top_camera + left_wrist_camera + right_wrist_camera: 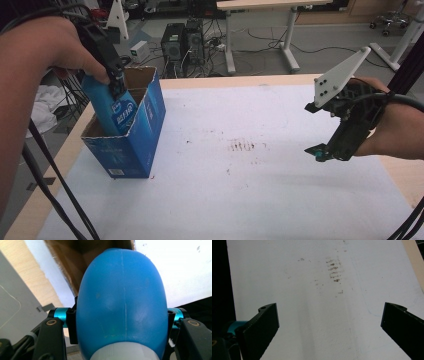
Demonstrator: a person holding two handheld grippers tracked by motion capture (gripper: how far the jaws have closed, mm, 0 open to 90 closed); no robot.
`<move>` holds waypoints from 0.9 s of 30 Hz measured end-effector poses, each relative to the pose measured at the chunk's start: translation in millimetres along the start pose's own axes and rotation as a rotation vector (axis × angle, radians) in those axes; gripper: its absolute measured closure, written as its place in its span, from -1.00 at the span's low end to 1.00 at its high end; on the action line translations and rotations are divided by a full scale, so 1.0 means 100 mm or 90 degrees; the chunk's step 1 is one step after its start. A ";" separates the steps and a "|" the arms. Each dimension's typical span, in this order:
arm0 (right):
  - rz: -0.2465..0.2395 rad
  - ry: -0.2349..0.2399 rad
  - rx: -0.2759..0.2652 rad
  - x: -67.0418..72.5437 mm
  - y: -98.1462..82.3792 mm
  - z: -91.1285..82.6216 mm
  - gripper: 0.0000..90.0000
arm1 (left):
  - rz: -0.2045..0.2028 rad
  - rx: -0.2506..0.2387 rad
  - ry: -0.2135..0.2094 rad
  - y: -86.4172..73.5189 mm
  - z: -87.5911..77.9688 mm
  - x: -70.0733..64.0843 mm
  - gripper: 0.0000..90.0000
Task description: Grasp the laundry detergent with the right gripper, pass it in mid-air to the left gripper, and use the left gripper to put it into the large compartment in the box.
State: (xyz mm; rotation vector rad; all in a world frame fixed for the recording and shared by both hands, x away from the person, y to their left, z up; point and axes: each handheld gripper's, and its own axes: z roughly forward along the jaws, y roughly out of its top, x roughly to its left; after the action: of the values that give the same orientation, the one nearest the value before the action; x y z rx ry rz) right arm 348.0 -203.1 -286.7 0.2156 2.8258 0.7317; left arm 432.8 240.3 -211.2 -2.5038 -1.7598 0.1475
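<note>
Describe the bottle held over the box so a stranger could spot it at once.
Start at the white sheet covering the table; at its left edge stands an open blue cardboard box. The smooth blue plastic bottle pokes bottom-first into its top, clamped by the left gripper. Unlike the box, it is rounded, with a white neck.

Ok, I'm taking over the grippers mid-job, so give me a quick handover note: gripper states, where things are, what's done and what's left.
Left gripper: shut on the blue bottle, gripping it near its white cap, bottom end pointing into the open blue carton.
Right gripper: open, holding nothing, above the white table cover on the right side.
Done: bottle picked up and partly inside the carton, at the table's left edge.
Left: probably lower the bottle fully in, release, and withdraw. Whether the bottle has reached the carton's floor cannot be seen.
</note>
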 end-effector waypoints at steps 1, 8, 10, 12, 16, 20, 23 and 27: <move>-0.002 -0.001 0.002 0.00 0.00 0.00 -0.98 | 0.011 0.002 0.001 0.01 0.04 0.01 -0.14; 0.001 0.000 0.007 0.02 -0.01 0.01 -0.98 | 0.106 0.016 0.018 0.06 0.31 0.03 -0.14; 0.002 0.001 0.008 0.02 -0.01 0.02 -0.98 | 0.134 0.019 0.018 0.07 0.38 0.03 -0.14; 0.004 0.001 0.012 0.03 -0.02 0.04 -0.98 | 0.162 0.015 0.017 0.08 0.45 0.03 -0.14; 0.004 0.001 0.016 0.04 -0.02 0.05 -0.98 | 0.192 0.009 0.021 0.09 0.56 0.03 -0.14; 0.007 0.001 0.020 0.05 -0.01 0.05 -0.98 | 0.225 0.010 0.026 0.10 0.64 0.04 -0.14; 0.003 0.003 0.022 0.05 0.00 0.07 -0.98 | 0.247 0.011 0.031 0.11 0.69 0.05 -0.14; -0.001 0.006 0.023 0.05 0.01 0.09 -0.98 | 0.275 0.008 0.042 0.11 0.78 0.07 -0.14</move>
State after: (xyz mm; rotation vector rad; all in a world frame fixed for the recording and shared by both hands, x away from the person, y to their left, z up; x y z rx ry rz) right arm 345.3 -197.1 -295.1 0.2175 2.8489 0.6839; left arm 435.7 243.4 -289.7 -2.8036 -1.1679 0.0977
